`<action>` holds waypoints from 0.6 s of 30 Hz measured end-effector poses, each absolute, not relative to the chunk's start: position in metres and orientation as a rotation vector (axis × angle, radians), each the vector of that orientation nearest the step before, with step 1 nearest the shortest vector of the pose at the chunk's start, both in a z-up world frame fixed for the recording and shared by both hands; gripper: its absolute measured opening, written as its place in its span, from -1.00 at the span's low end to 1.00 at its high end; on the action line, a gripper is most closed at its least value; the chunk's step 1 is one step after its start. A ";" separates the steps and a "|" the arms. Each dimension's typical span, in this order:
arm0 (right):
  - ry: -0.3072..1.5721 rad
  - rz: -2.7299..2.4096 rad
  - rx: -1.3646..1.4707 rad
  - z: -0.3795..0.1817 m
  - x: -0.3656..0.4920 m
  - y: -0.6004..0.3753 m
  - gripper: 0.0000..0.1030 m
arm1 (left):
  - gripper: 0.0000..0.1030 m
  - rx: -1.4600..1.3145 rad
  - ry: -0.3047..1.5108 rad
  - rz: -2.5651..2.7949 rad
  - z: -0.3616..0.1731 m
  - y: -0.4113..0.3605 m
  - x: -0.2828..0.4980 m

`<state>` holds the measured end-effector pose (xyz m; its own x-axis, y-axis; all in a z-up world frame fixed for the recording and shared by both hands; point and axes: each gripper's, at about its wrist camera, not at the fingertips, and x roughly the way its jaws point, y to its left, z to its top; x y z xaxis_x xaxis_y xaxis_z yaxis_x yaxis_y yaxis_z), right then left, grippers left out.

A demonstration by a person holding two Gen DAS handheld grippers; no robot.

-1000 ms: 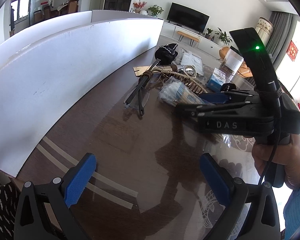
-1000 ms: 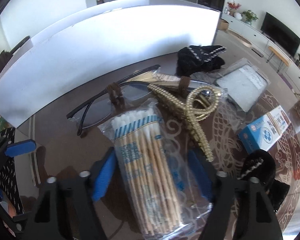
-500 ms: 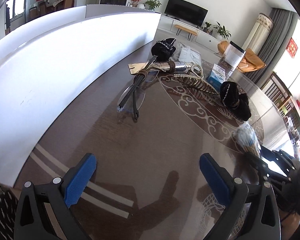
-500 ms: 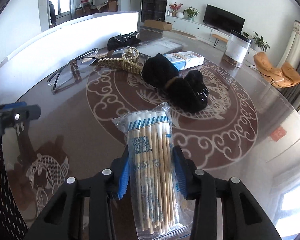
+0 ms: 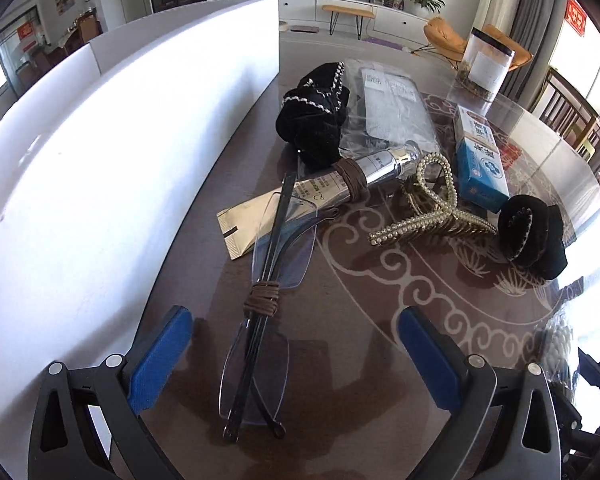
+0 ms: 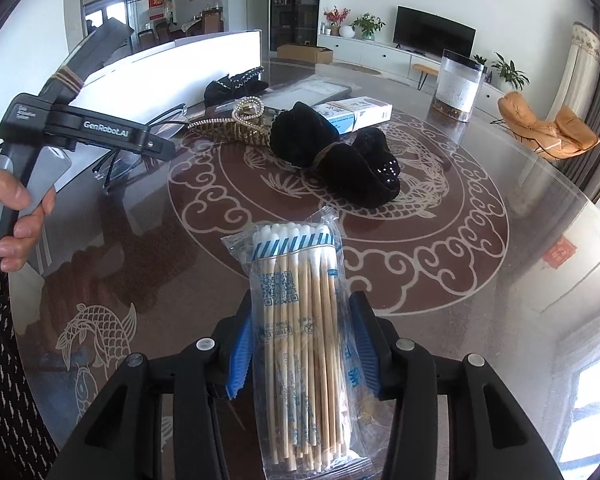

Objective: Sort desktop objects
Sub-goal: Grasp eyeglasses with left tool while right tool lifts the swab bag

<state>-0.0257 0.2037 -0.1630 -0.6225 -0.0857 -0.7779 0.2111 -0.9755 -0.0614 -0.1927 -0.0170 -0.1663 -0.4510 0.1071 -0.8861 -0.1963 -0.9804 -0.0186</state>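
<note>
- Right gripper (image 6: pixel 302 354) is carrying: its blue-padded fingers (image 6: pixel 240 360) are clamped on the clear plastic packet of wooden cotton swabs (image 6: pixel 300 336), one pad pressed to each long side.
- The packet runs lengthwise between those fingers, white tips pointing forward past them and the stick ends trailing back toward the camera.
- Ahead of the right fingers there's only open, patterned brown glass-topped worktop (image 6: pixel 440 248); the black velvet hair bow (image 6: pixel 336 160) lies well beyond the tips.
- My read: the swabs are mid-transfer, so the next call on this side is to choose a drop spot, lower, and release.
- Over to the left gripper (image 5: pixel 296 356): fingers (image 5: pixel 160 354) spread wide, gripping nothing.
- The folded rimless glasses with thin black arms (image 5: pixel 260 332) lie right between those open fingers, touching neither pad, arms running straight ahead from the camera.
- A brown hair tie (image 5: pixel 262 300) is wound round the glasses' arms just forward of the fingertips.
- Further ahead: a silver cosmetic tube (image 5: pixel 332 186), the pearl-studded gold claw clip (image 5: pixel 428 208) to the front-right, and a blue and white carton (image 5: pixel 478 160) beyond that.
- Looks like the glasses are next, and the left gripper must drop lower and close across the thin frame.
- The lenses look slippery and flat to the glass, so a gentle, centred pinch near the hair tie seems safest.
</note>
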 end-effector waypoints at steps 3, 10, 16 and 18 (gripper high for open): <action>0.225 -2.683 1.273 -0.163 -0.025 0.203 -0.12 | 0.94 -1.508 0.194 2.510 -0.169 -0.009 -0.198; 0.187 -2.682 1.283 -0.164 -0.025 0.208 -0.04 | -0.66 -1.405 0.201 2.439 -0.156 0.000 -0.176; 0.164 -2.695 1.293 -0.163 -0.025 0.211 -0.03 | -0.72 -1.341 0.156 2.404 -0.156 0.012 -0.103; 0.166 -2.696 1.292 -0.163 -0.025 0.211 -0.03 | -0.71 -1.322 0.162 2.436 -0.156 0.015 -0.086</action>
